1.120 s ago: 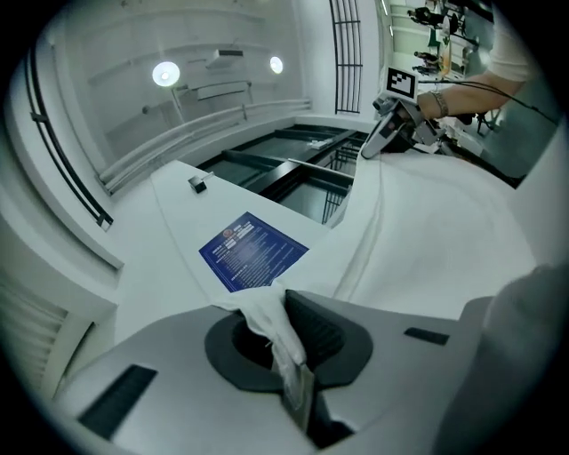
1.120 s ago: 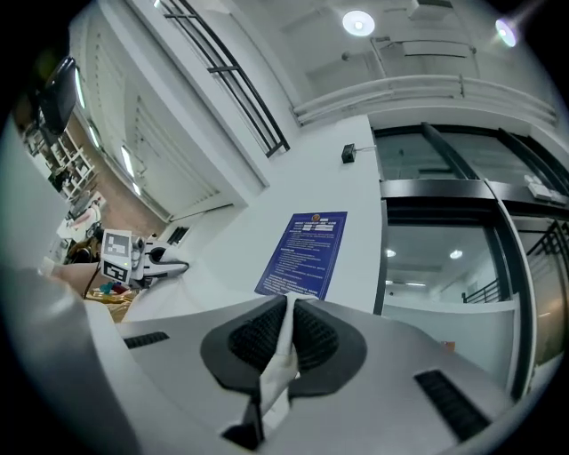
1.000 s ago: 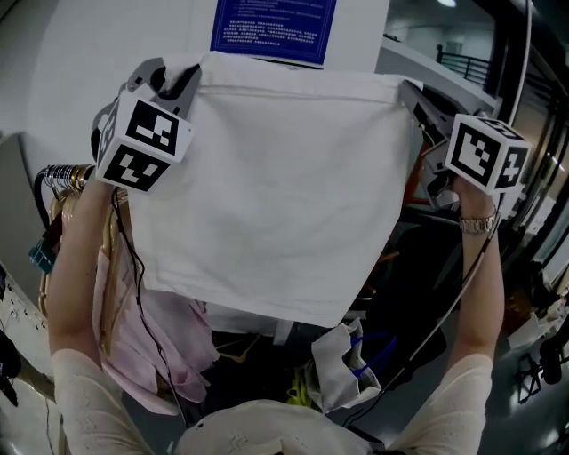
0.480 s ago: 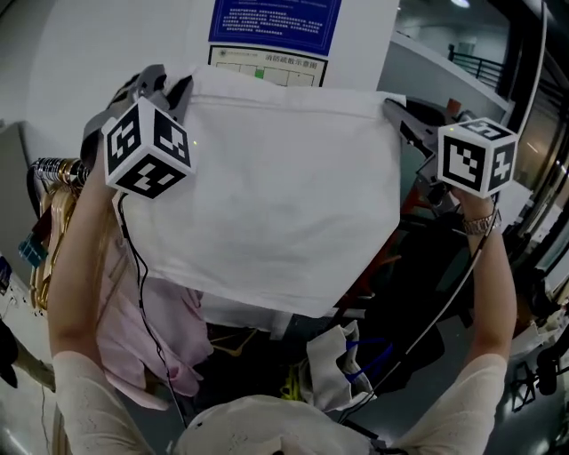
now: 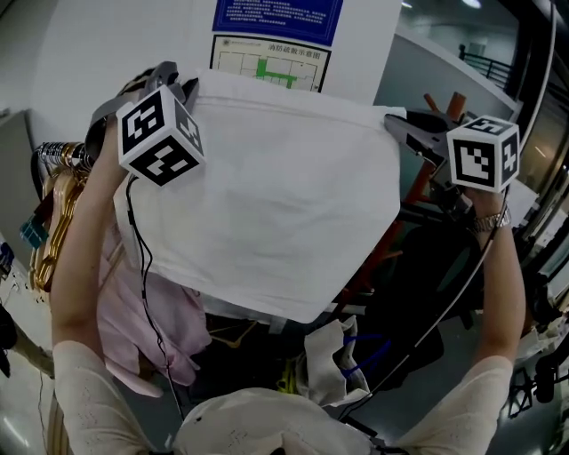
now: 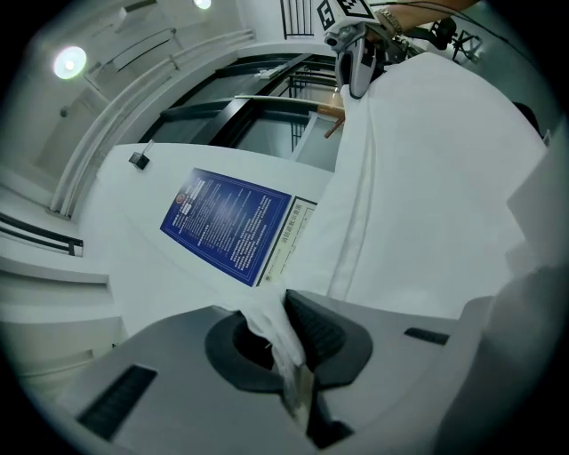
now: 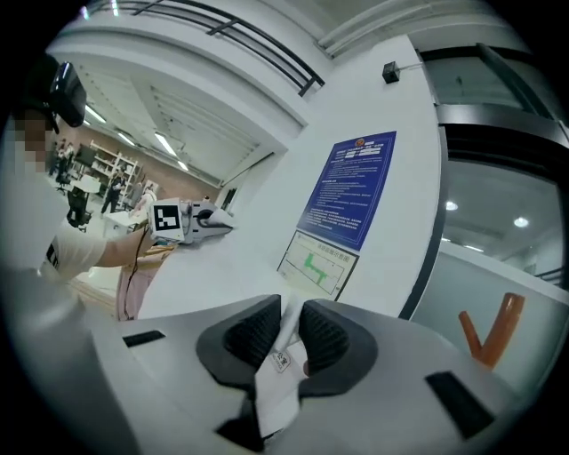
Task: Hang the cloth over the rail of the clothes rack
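Observation:
A white cloth (image 5: pixel 267 195) hangs spread flat between my two grippers, held up high in front of a white wall. In the head view my left gripper (image 5: pixel 185 87) is shut on its top left corner and my right gripper (image 5: pixel 397 122) on its top right corner. The left gripper view shows a bunched corner of the cloth (image 6: pixel 427 178) pinched in the left gripper (image 6: pixel 286 336). The right gripper (image 7: pixel 286 336) clamps the cloth (image 7: pixel 204 267) by a corner with a small label. The rack's chrome rail (image 5: pixel 55 156) with hangers lies low at the left, beside my left arm.
Pink garments (image 5: pixel 133 311) hang under the rail. A blue poster (image 5: pixel 276 13) and a floor plan are on the wall behind the cloth. A dark rack with orange posts (image 5: pixel 444 102) stands at the right. Bags and cables lie on the floor below.
Both grippers keep their hold on the cloth's corners. The cloth has moved slightly towards the wall, and the left gripper has shifted a little to the right.

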Demonstrator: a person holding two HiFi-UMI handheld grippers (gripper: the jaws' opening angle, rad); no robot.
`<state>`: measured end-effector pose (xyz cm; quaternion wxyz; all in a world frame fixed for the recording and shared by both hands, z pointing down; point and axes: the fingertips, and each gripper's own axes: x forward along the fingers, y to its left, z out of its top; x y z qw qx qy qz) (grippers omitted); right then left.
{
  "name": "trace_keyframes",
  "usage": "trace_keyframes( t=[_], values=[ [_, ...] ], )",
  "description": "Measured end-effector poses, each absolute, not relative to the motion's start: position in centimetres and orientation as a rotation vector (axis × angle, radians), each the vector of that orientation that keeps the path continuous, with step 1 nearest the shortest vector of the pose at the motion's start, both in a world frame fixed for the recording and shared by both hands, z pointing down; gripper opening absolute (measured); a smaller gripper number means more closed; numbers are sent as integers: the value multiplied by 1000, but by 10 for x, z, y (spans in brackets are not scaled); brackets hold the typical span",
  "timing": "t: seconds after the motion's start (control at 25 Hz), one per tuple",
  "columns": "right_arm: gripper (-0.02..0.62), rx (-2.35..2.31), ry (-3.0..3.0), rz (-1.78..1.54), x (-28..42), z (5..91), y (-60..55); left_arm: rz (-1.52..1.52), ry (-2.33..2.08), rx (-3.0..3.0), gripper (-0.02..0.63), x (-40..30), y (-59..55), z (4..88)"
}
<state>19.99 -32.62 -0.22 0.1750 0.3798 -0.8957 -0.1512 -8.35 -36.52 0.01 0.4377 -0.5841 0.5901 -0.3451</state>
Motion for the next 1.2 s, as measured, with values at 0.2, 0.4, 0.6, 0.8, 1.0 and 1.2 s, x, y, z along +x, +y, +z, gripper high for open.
trace_keyframes(
  t=[0.2,0.4,0.6,0.8,1.0,1.2],
  values=[
    [61,1033,-2537,-415,206,3,-323,-911,1438,-1510,17,-80,-367,8],
    [74,1047,-2522,-415,218,2,-330,-980,1405,-1614,17,-72,-371,18],
    [83,983,-2503,-425,224,9,-325,-1022,1387,-1662,17,-71,-374,24],
    [91,1220,-2388,-500,275,-8,-330,-1073,1371,-1717,17,-73,-374,33],
    [90,1139,-2426,-647,244,-14,-305,-1037,1340,-1721,17,-66,-363,29],
    [89,1026,-2470,-797,174,-21,-293,-933,1311,-1804,17,-62,-350,29]
  ],
)
